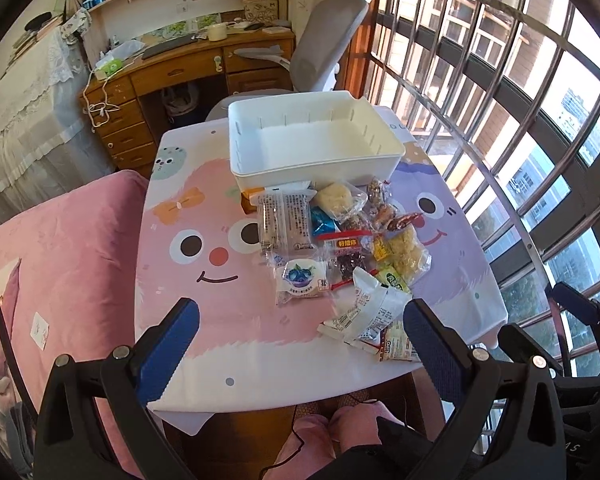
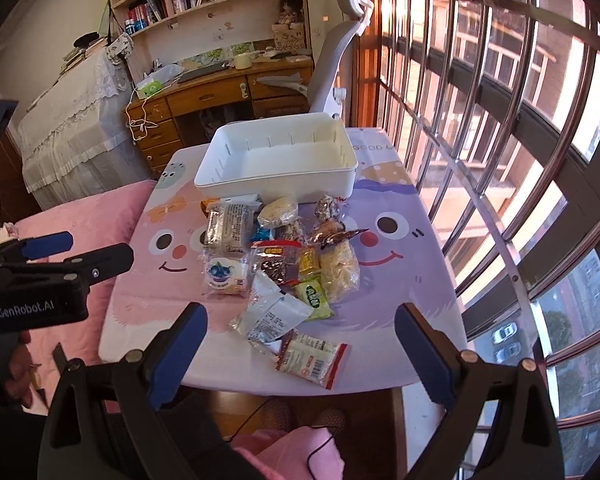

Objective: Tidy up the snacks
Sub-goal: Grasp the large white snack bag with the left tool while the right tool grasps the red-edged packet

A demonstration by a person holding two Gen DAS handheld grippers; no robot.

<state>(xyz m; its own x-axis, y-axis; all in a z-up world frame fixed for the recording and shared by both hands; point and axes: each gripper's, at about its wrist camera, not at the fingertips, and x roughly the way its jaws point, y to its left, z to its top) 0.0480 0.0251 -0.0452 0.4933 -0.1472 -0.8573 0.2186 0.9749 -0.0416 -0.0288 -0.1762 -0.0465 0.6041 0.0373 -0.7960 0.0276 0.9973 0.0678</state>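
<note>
Your left gripper [image 1: 300,332] and right gripper [image 2: 300,344] both hover above the near edge of the table [image 1: 172,280], jaws spread wide, holding nothing. The snacks [image 1: 340,248] lie in a loose pile mid-table, just in front of the empty white bin [image 1: 312,140] at the far end; a blueberry packet [image 2: 222,274] sits at the pile's left.

Small surface [image 1: 204,320] with cartoon-face cover, pink one half, purple the other.

White bin [image 1: 312,140] sits at the far edge, open side up. Just before it, a loose heap of snack packets [image 1: 340,248] spreads toward the near edge; blueberry packet [image 1: 300,276] on the pink side, red-edged packet [image 2: 312,358] nearest.
</note>
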